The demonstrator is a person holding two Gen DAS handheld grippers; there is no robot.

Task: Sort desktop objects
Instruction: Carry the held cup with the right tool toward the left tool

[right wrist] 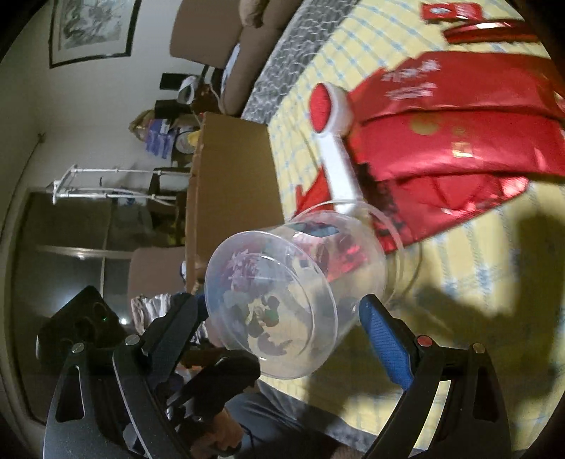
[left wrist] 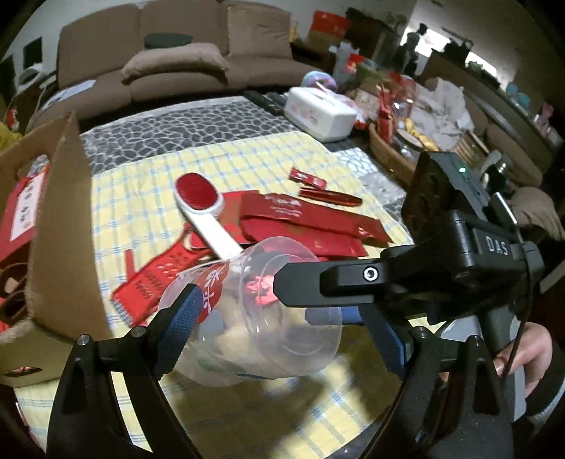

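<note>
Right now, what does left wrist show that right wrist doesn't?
Left wrist only: the white tissue box, a wicker basket of clutter, and the sofa's full front.
Right wrist only: a framed picture on the wall and a white rack.
Both: the clear plastic cup between both grippers, the red-headed white brush, red packets, the cardboard box and the yellow checked cloth.

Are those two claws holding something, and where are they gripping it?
Yes, a clear plastic cup. The left gripper spans its body; the right gripper's fingers flank its base end. Whether either is squeezing tight cannot be told.
</note>
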